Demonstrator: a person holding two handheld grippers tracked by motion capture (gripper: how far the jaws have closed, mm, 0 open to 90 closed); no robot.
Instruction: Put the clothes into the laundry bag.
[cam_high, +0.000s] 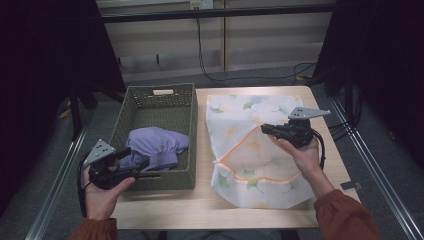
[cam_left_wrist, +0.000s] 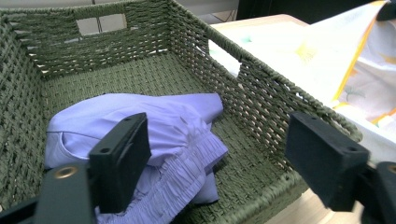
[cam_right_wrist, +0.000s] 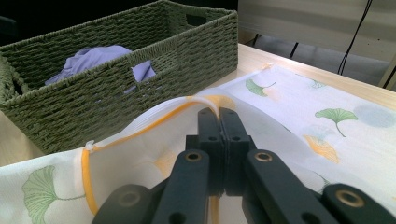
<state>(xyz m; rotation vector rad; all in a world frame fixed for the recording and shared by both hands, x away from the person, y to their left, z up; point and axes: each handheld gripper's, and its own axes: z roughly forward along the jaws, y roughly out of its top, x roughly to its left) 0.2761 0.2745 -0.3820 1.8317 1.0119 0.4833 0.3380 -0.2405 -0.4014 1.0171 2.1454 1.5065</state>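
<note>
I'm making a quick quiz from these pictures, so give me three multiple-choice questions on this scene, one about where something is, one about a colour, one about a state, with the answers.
1. Where does the purple garment lie?
A. on the laundry bag
B. in the woven basket
C. on the floor

2. What colour is the trim on the mouth of the laundry bag?
A. orange
B. blue
C. black

3. How does the right gripper stand?
A. wide open above the basket
B. lying on the table
C. shut on the bag's rim

Answers: 1 B, the garment rests on the basket's floor in the left gripper view. 2 A, an orange band edges the opening. 3 C, the right gripper view shows its jaws closed on the lifted edge.
</note>
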